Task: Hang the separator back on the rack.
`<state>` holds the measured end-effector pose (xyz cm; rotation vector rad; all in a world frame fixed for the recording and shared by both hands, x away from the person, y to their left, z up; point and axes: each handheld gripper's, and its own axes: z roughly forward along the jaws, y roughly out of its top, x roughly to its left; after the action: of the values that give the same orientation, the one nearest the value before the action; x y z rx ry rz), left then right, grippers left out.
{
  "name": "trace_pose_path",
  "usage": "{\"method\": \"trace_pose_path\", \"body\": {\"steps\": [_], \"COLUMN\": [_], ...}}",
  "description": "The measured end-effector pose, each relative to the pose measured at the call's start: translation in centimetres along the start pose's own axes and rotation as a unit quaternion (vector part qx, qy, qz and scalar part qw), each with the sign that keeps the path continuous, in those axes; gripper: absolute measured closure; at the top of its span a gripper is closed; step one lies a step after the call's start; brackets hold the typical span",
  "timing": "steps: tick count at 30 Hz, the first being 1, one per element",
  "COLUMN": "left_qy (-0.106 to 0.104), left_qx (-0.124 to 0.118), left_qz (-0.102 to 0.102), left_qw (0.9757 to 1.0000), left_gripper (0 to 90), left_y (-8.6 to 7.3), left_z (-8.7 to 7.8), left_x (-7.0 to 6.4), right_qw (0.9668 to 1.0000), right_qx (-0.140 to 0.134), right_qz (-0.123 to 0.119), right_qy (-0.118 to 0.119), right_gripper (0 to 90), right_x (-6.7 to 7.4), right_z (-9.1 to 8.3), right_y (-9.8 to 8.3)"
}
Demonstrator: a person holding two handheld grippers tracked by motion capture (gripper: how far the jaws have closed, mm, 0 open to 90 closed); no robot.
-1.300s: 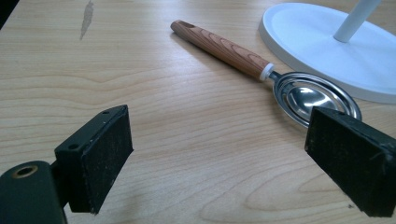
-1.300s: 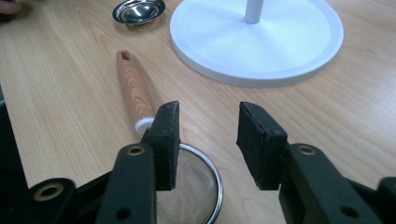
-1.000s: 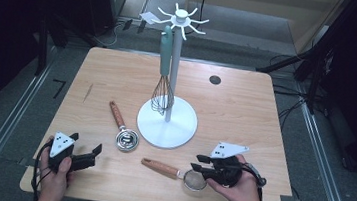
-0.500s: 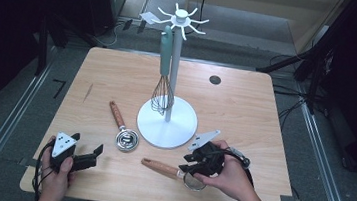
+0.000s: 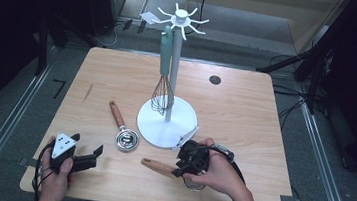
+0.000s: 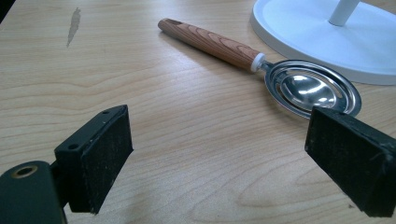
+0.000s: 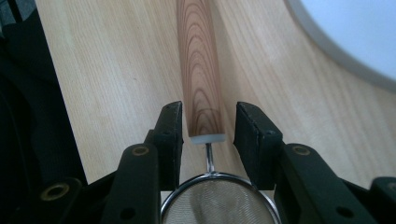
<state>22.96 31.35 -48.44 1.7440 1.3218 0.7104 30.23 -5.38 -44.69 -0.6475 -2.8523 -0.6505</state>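
Right claw (image 7: 208, 133) half-open astride strainer (image 7: 201, 70) handle near stand (image 5: 166, 124), not gripping. Light, stiff, smooth wood; grip handle's mesh end.

The stand (image 5: 166, 124) sits mid-table (image 5: 246, 107); the whisk (image 5: 162, 91) hangs on it. The spoon (image 5: 122, 129) lies left, the strainer (image 5: 159, 168) in front.

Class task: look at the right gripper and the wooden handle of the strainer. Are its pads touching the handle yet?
Apart. In the right gripper view, the right gripper straddles the strainer's wooden handle, with a strip of table visible between the handle and each pad.
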Motion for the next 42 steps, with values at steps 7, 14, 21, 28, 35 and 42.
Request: {"method": "trace_pose_path", "body": {"steps": [7, 14, 21, 28, 35, 42], "left_qy": [0.000, 0.000, 0.000, 0.001, 0.000, -0.001], "left_qx": [0.000, 0.000, -0.001, -0.001, -0.002, -0.004], "left_qz": [0.001, 0.001, 0.001, 0.000, 0.000, -0.003], "left_qw": [1.0000, 1.0000, 1.0000, 1.0000, 1.0000, 1.0000], "left_gripper": [7.5, 7.5, 7.5, 7.5, 7.5, 7.5], "left_y": [0.0, 0.0, 0.0, 0.0, 0.0, 0.0], "left_z": [0.0, 0.0, 0.0, 0.0, 0.0, -0.1], "left_x": [0.0, 0.0, 0.0, 0.0, 0.0, 0.1], "right_qw": [0.9995, 0.9992, 0.9987, 0.9988, 0.9969, 0.9926], "right_qx": [0.022, 0.038, 0.025, -0.025, -0.068, -0.109], "right_qz": [0.015, -0.004, -0.041, -0.036, -0.006, 0.015], "right_qy": [0.016, 0.012, -0.017, -0.024, -0.039, -0.053], "right_gripper": [64.0, 70.1, 70.8, 70.9, 71.0, 71.0], "right_x": [-0.1, 0.4, 1.7, 1.7, 0.6, 0.0], "right_z": [1.4, 2.2, 2.2, 0.8, -0.4, -1.4], "right_y": [0.1, 0.2, 0.0, -0.2, -1.0, -1.9]}}
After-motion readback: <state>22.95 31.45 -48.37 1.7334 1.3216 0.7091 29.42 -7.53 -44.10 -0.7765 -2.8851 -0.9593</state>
